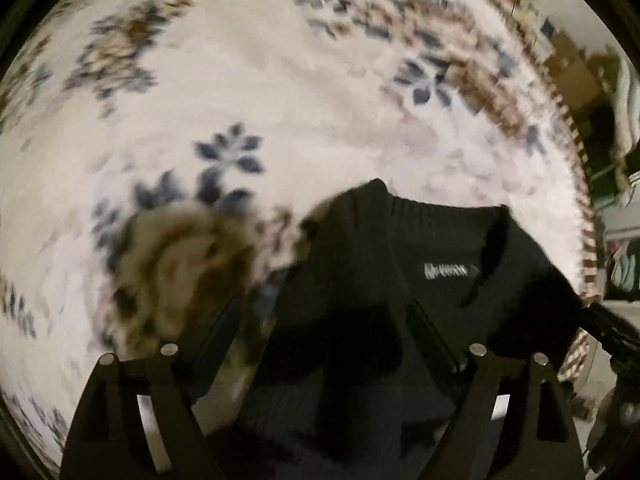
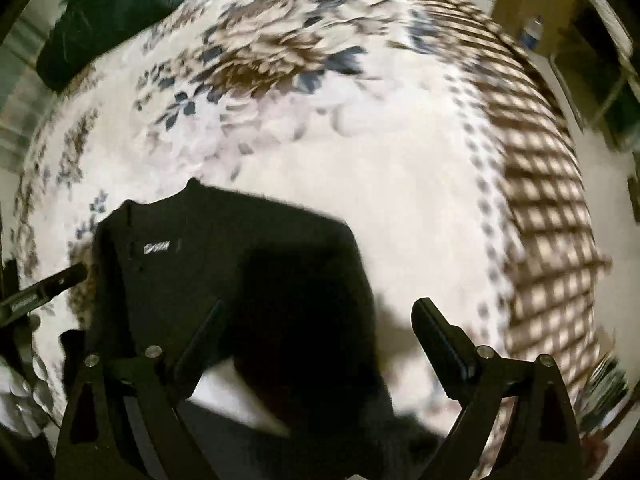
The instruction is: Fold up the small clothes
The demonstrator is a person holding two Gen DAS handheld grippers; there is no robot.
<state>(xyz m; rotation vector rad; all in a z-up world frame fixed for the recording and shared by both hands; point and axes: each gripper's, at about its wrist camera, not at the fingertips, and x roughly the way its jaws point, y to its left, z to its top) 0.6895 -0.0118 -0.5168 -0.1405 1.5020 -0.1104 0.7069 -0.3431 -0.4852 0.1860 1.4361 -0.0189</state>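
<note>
A black knit sweater (image 1: 400,300) lies on a cream floral carpet (image 1: 280,80), neck opening up, with a white label (image 1: 446,270) inside the collar. My left gripper (image 1: 326,312) points down over its left shoulder, fingers spread wide, nothing pinched between them. In the right wrist view the same sweater (image 2: 240,260) and its label (image 2: 157,247) sit lower left. My right gripper (image 2: 320,306) hangs open over the sweater's right edge, one finger (image 2: 204,328) above the knit and the other finger (image 2: 436,332) above bare carpet. Both views are blurred.
The carpet's brown checked border (image 2: 552,200) runs down the right. A dark green bundle (image 2: 112,12) lies beyond the carpet's top left corner. A water bottle (image 2: 532,32) stands on the floor at top right. The other gripper's tip (image 2: 44,286) shows at left.
</note>
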